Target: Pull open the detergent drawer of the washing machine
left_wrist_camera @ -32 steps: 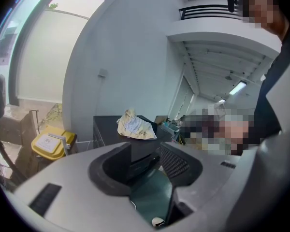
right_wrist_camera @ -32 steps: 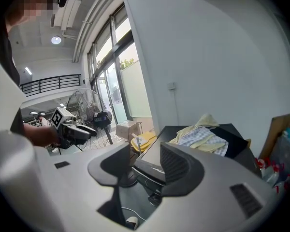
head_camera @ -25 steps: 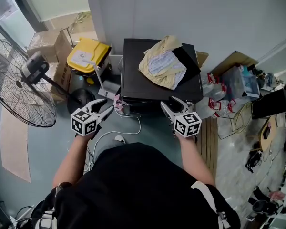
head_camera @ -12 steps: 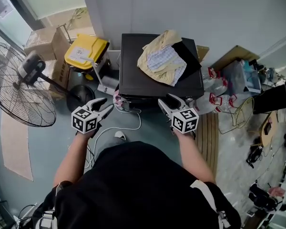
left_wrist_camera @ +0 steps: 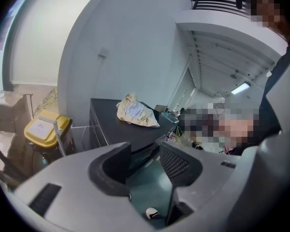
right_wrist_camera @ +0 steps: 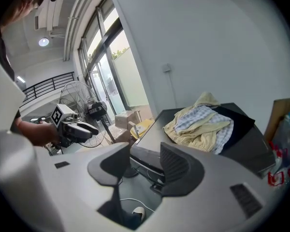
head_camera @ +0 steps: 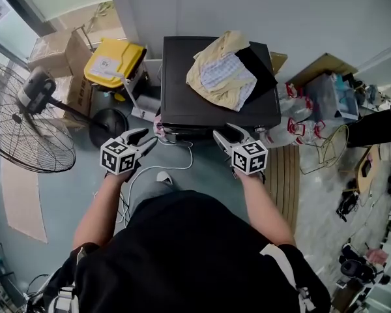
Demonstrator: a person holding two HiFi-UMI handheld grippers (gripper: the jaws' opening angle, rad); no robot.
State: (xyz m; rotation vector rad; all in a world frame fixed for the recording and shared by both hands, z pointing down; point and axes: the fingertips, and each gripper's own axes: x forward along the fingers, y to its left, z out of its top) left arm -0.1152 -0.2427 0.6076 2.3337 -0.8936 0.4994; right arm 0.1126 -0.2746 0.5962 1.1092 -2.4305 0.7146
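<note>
Your left gripper (head_camera: 145, 137): jaws partly apart, nothing between them, held near the front left corner of the black box-shaped washing machine (head_camera: 182, 83). Your right gripper (head_camera: 225, 132): jaws likewise partly apart and empty, close to the machine's front top edge. The machine stands against the wall straight ahead of you; its detergent drawer cannot be made out. A crumpled yellow and checked cloth (head_camera: 221, 77) lies on its top. The yellow-lidded bin (head_camera: 114, 60) at its left has its lid down, contents hidden.
</note>
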